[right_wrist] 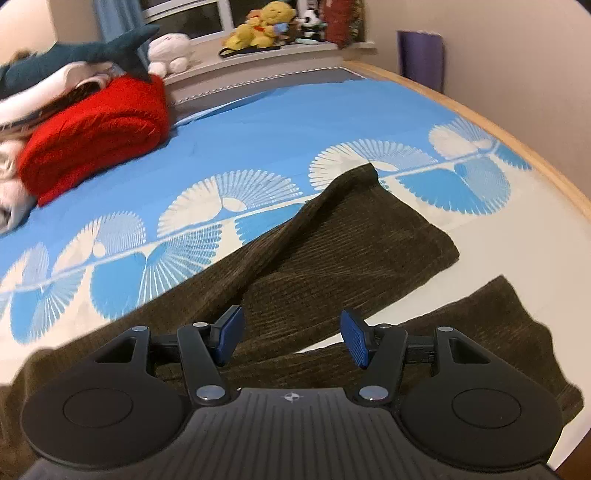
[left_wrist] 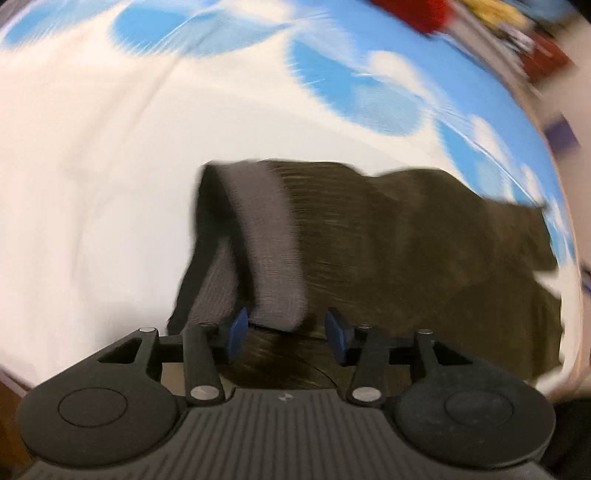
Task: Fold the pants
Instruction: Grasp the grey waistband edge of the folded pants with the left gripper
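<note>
Left tongs hang with their blue pads spread, low over the waistband end of the dark brown corduroy pants; the grey elastic waistband runs up between the pads, but this view is motion-blurred and I cannot tell whether a pad touches it. Those pants lie on a bed sheet that is white near the camera and blue with white fan shapes farther off.

Right tongs are likewise spread, holding nothing, just above the pants, whose two legs fan apart across the sheet toward the bed's far side. One leg has a raised fold along its length. A wooden bed frame curves round the right edge. At the left sit a folded red blanket and a dark plush shark. Behind, a window ledge carries a yellow plush bear and a white plush toy.
</note>
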